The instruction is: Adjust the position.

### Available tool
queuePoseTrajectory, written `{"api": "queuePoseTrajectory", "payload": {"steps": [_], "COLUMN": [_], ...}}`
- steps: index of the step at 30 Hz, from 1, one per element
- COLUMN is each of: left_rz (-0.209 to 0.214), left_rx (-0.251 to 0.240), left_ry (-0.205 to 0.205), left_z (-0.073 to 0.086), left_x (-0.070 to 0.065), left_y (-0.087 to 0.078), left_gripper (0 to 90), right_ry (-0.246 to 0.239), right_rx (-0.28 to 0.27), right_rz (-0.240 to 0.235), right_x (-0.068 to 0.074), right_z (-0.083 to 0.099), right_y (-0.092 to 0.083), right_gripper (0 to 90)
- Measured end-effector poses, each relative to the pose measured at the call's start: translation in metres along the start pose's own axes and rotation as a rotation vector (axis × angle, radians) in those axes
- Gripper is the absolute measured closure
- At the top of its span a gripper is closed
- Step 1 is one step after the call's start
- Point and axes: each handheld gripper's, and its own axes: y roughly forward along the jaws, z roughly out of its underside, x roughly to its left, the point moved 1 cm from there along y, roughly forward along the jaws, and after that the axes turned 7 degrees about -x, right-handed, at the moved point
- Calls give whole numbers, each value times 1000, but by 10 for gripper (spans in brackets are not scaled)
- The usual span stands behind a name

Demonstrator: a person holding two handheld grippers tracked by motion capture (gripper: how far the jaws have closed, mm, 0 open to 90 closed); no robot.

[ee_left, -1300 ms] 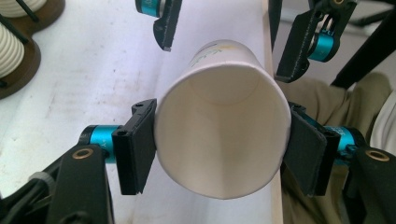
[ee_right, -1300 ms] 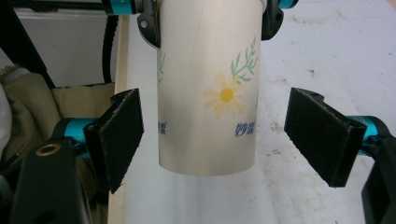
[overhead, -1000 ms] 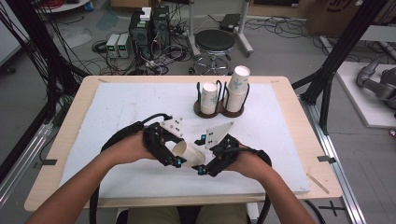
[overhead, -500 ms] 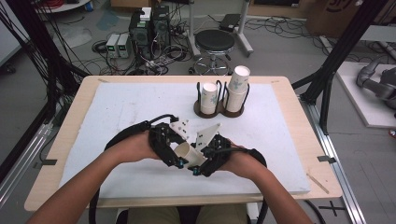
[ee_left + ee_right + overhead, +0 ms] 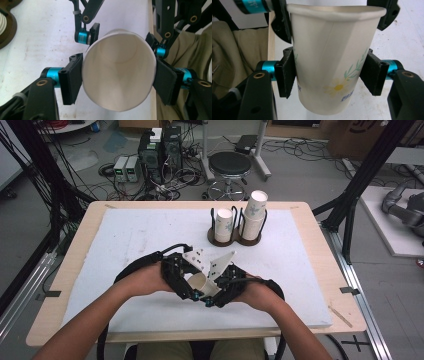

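Observation:
A white paper cup [image 5: 202,282] with a daisy print lies on its side above the front middle of the white mat, held between both grippers. In the left gripper view its open mouth [image 5: 117,72] faces the camera. My left gripper [image 5: 117,77] is shut on it just behind the rim. Farther along the cup, the right gripper's pads [image 5: 94,32] press near its base. In the right gripper view the cup [image 5: 332,55] stands rim up. My right gripper [image 5: 329,75] is shut on its lower body. From above, the left gripper [image 5: 187,282] and right gripper [image 5: 220,290] meet.
A dark two-slot cup holder [image 5: 235,240] stands at the back centre of the mat [image 5: 140,235], with a short stack of cups [image 5: 224,222] and a taller one [image 5: 256,212]. The table's front edge [image 5: 200,336] is close under the hands. A stool [image 5: 230,165] stands beyond the table.
The two hands have drawn together over the front of the mat, and the grippers now overlap around the cup. The cup holder has not moved.

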Motion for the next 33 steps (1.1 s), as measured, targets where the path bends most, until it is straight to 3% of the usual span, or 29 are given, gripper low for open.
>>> {"api": "queuePoseTrajectory", "payload": {"steps": [5, 7, 8, 9, 10, 11, 12, 13, 14, 15, 16, 17, 19, 20, 23, 25, 28, 29, 33], "left_rz": [5, 7, 7, 7, 5, 5, -15, -15, -36, -36, -47, -47, -58, -75, -108, -144, -194, -209, -268], "left_rx": [-68, -122, -186, -186, -258, -258, -324, -324, -392, -392, -470, -470, -547, -616, -658, -691, -732, -746, -801], "left_ry": [-35, -48, -45, -45, -72, -72, -100, -100, -133, -133, -168, -168, -203, -227, -240, -252, -270, -279, -319], "left_z": [6, 9, 13, 13, 17, 17, 22, 22, 27, 27, 33, 33, 41, 48, 56, 65, 78, 82, 99], "left_x": [3, 5, 6, 6, 9, 9, 11, 11, 13, 13, 15, 15, 16, 16, 16, 16, 15, 15, 12], "left_y": [0, -1, -4, -4, -9, -9, -14, -14, -20, -20, -25, -25, -29, -33, -36, -38, -40, -40, -42], "left_gripper": [230, 200, 199, 197, 191, 175, 160, 160, 160, 160, 160, 160, 161, 161, 161, 161, 161, 161, 161], "right_ry": [21, 28, 32, 33, 38, 43, 47, 47, 52, 52, 67, 71, 85, 98, 111, 132, 151, 161, 166], "right_rx": [-8, -15, -16, -16, -19, -24, -30, -30, -44, -44, -56, -65, -82, -90, -115, -172, -212, -253, -307], "right_rz": [-10, -17, -18, -20, -20, -22, -23, -23, -17, -17, -13, -12, 0, 5, 21, 49, 72, 98, 137], "right_x": [-1, -2, -2, -2, -3, -3, -4, -4, -4, -4, -5, -6, -6, -6, -7, -8, -8, -7, -5], "right_z": [3, 4, 5, 6, 7, 8, 9, 9, 12, 12, 16, 19, 24, 27, 33, 43, 49, 55, 62], "right_y": [0, 0, -1, -2, -2, -3, -4, -4, -7, -7, -9, -10, -12, -13, -16, -20, -24, -27, -33], "right_gripper": [366, 369, 369, 370, 370, 372, 372, 372, 372, 372, 371, 371, 371, 371, 371, 363, 358, 357, 355]}}
